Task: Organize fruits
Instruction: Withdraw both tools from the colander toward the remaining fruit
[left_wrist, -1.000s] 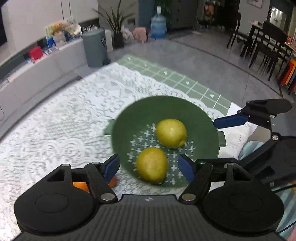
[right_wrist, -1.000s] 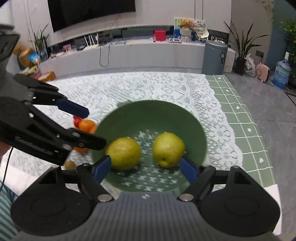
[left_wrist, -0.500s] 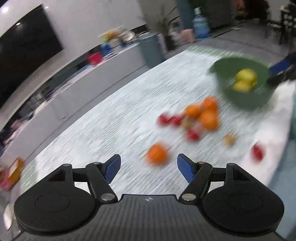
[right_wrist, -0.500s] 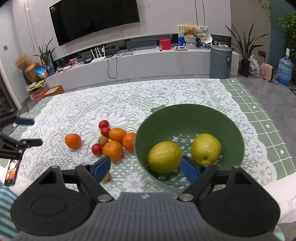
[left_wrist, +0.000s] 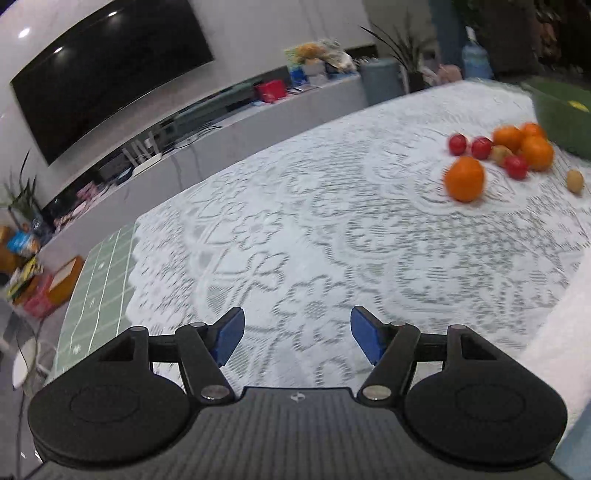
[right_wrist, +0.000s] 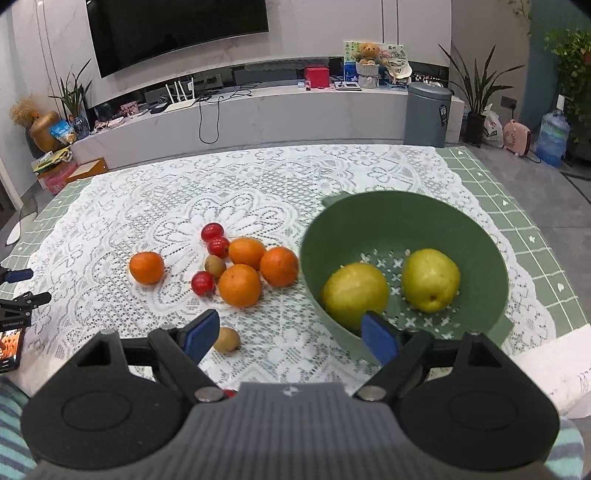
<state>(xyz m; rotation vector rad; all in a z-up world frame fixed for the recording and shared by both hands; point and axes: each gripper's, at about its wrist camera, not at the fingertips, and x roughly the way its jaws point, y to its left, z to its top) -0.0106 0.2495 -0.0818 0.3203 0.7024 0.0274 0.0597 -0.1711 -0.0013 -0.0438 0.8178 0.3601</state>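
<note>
Both my left gripper (left_wrist: 297, 334) and right gripper (right_wrist: 290, 336) hang empty, jaws apart. The kiwi (right_wrist: 226, 339) beside my right fingers could roll if nudged; farther off, the clustered oranges (right_wrist: 240, 285) crowd the green bowl (right_wrist: 476, 230), risking scatter.

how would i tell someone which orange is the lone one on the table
Start at the green bowl on the lace cloth, then pass left over the fruit cluster beside it. The lone orange sits farther left, touching nothing, while the other three oranges huddle together.
</note>
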